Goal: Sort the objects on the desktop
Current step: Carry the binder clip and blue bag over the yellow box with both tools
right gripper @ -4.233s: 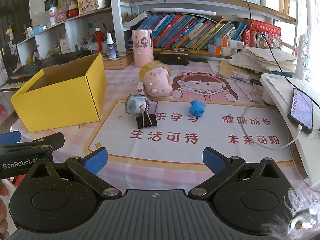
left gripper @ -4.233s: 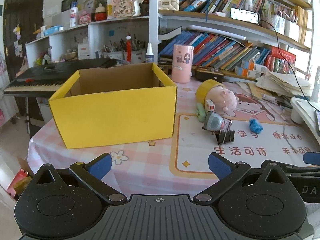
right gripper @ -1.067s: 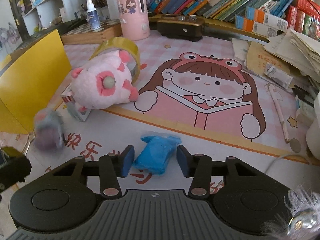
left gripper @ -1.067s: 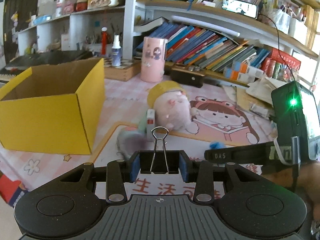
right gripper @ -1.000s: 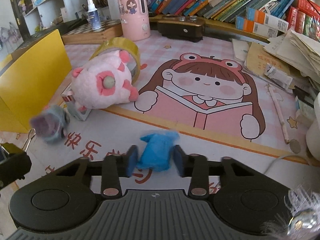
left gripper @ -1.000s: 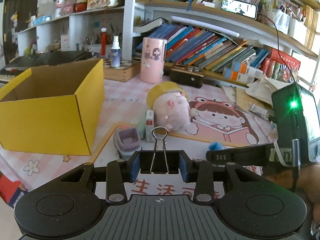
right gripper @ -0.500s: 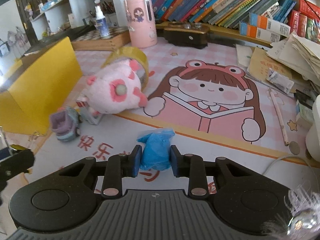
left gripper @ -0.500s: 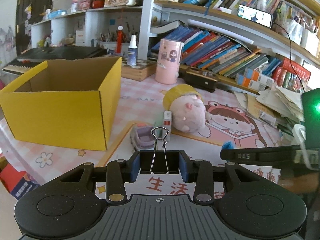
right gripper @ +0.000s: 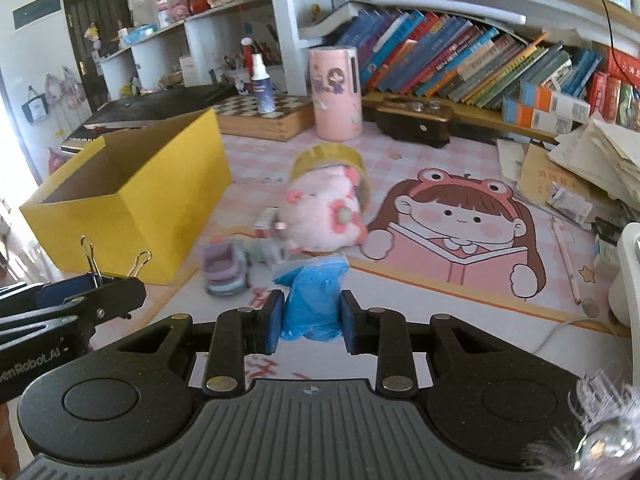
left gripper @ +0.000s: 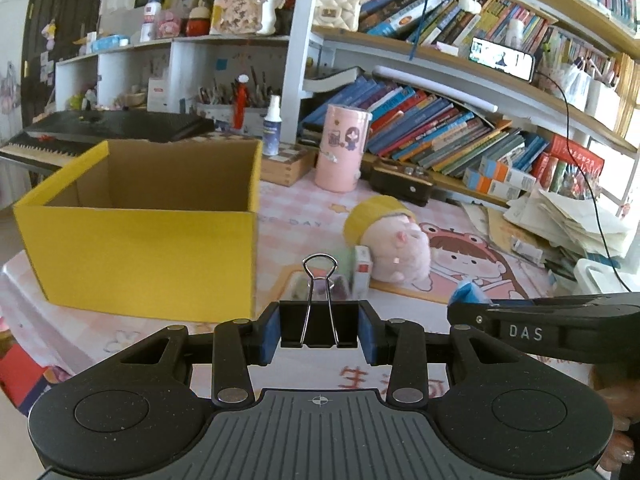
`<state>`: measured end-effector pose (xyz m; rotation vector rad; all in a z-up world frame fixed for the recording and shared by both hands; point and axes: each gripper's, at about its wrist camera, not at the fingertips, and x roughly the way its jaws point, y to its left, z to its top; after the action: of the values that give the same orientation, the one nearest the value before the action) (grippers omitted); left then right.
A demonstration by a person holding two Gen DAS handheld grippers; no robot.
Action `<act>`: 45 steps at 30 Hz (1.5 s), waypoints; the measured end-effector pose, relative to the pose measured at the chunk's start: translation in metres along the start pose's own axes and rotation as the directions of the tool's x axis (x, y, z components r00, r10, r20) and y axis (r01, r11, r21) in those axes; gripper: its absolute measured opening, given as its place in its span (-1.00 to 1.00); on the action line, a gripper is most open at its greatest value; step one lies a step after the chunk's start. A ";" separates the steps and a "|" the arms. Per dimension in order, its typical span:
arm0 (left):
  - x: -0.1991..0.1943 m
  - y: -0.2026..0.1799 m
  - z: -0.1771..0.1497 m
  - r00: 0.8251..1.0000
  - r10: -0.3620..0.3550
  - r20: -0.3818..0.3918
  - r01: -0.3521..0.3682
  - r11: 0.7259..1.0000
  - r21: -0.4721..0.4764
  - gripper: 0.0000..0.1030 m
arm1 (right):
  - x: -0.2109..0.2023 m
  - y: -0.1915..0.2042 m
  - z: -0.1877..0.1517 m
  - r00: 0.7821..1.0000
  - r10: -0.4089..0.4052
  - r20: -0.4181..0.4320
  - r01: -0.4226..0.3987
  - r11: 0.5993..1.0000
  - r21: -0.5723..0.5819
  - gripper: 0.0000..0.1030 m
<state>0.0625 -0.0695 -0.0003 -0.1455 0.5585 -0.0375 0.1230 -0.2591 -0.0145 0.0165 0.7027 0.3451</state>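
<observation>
left gripper [left gripper: 319,330] clamps a black binder clip [left gripper: 319,324]; right gripper [right gripper: 308,322] squeezes a blue crumpled packet [right gripper: 311,298], both held above the table [right gripper: 420,280] near the yellow box [left gripper: 136,236].

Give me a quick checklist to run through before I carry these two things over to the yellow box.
1. Left hand-held gripper clamped on the black binder clip: ok, pads press both sides.
2. Right hand-held gripper clamped on the blue packet: ok, squeezed between the pads.
3. Yellow box open on top: ok, no lid or flaps across it.
4. Room inside the box: cannot tell, its floor is hidden.
5. Both items off the mat: cannot tell for certain; they look lifted.
6. Leftovers for later: pink plush toy and small toy car are on the mat: not ok.
</observation>
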 end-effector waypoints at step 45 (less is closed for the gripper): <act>-0.101 0.179 -0.034 0.999 0.036 -0.001 -0.036 0.998 -0.043 -0.26 | -0.024 0.219 -0.061 0.994 0.079 -0.070 -0.083 0.995 -0.049 -0.47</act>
<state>-0.0421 0.1113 -0.0020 -0.1768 0.5621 0.0093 -0.0001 -0.0663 -0.0177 -0.0159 0.7620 0.4434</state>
